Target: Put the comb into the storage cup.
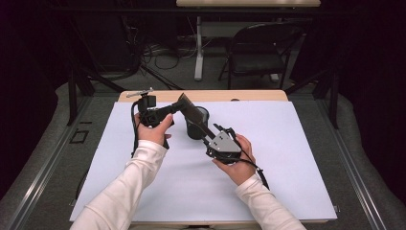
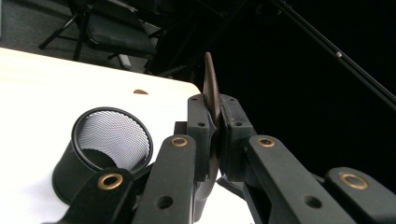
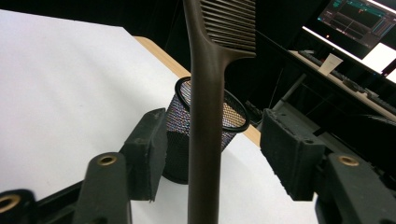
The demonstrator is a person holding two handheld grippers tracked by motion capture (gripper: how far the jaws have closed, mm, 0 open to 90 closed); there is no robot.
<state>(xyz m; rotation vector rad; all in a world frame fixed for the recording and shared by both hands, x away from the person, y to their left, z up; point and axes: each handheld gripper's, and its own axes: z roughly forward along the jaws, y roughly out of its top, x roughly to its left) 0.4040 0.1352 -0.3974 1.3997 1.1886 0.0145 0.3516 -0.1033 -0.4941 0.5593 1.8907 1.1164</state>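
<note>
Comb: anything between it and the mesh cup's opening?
Nothing visible. The comb is clamped in the left gripper, its handle running between the right gripper's parted pads. The mesh cup stands open just beside it on the white mat.

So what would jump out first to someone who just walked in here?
Probably the dark brown comb, held up in the air between two hand-held grippers above the middle of the white table. The left gripper is clamped on its toothed end, while the right gripper stands open around its handle. Just behind sits a black mesh cup.

Bright white tabletop, dark surroundings, soft focus
</note>
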